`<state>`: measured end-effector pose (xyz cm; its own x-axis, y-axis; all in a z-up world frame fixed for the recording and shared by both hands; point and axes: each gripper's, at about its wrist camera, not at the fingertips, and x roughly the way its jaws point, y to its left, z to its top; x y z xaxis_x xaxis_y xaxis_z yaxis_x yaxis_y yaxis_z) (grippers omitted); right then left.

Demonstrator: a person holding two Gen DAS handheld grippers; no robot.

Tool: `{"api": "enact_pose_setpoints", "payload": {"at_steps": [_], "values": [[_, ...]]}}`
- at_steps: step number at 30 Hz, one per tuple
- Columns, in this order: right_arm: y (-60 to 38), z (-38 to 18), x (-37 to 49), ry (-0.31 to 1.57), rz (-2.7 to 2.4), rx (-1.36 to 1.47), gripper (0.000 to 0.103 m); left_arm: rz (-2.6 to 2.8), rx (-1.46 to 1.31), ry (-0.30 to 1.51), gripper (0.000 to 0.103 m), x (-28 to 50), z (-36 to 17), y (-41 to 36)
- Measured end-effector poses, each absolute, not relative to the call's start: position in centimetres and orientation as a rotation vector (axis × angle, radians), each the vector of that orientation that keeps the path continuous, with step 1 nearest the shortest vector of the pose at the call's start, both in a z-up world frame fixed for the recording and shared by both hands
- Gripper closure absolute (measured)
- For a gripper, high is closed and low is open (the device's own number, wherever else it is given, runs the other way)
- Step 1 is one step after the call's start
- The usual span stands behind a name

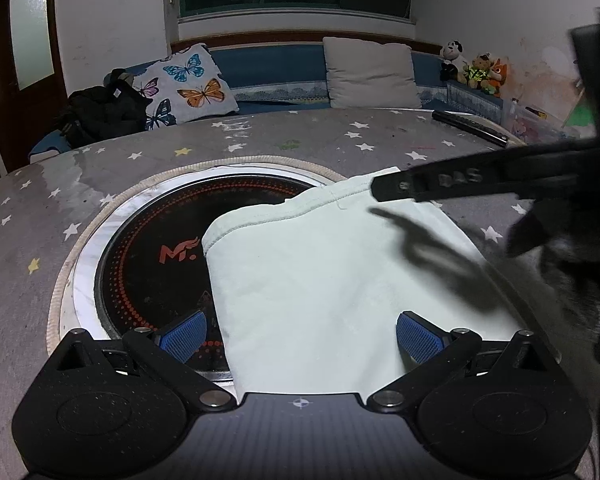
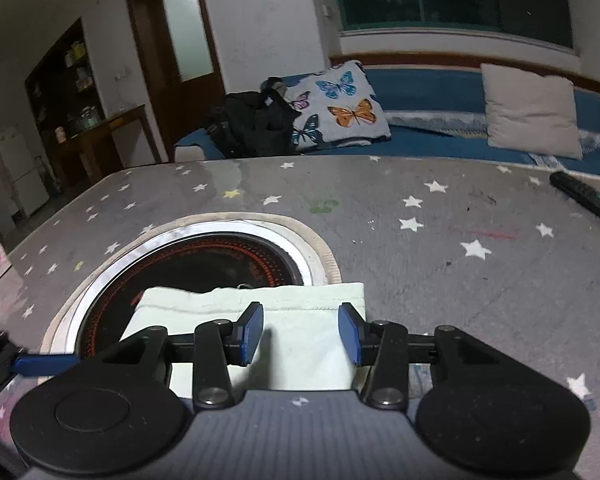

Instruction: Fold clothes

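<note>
- Garment [image 1: 332, 264]: pale mint cloth, already doubled into a compact flat panel; hemmed edge with visible stitching toward the far side. Lies on the star-print table cover [image 1: 340, 136], its left part overlapping the round black inset cooktop [image 1: 148, 248] at the table's middle.
- Left gripper [image 1: 300, 338]: blue pads spread wide, nothing pinched; the near end of the garment runs between and beneath the fingers, without contact that can be confirmed. State: released.
- Right gripper [image 2: 302, 334]: jaws partly apart, hovering over the garment's far hemmed end; pads [image 2: 252, 330] not pressing cloth in its own view. State: released. From the left wrist view, one of its fingers reaches in from the right to the far right corner; whether it touches the cloth there cannot be told.
- Step in hand, judged: between folds, both tools positioned over one panel, neither gripping; probably lining up for a further fold or a final smoothing.
- Next move, judged: one set of jaws must descend and nip a single end, all layers together, then carry it over to meet the opposite end; the other tool should pin the cloth so that it does not slide on the smooth cooktop glass.
- Other items: remote control [image 1: 470, 128] at the table's far right, well apart from the garment; butterfly cushion [image 1: 188, 84] and plain cushion [image 1: 370, 72] on the blue bench behind.
</note>
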<state>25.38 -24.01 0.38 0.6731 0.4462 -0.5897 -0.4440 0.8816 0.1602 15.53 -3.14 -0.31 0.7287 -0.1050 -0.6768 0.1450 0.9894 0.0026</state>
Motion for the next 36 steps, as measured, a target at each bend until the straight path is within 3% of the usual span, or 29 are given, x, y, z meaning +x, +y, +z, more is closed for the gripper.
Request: {"api": "enact_pose_setpoints", "payload": {"at_steps": [36], "values": [[-25.0, -0.5, 11.9, 0.621, 0.599, -0.188, 0.055, -0.017, 0.118, 0.72, 0.0, 11.2, 0.9, -1.3]]}}
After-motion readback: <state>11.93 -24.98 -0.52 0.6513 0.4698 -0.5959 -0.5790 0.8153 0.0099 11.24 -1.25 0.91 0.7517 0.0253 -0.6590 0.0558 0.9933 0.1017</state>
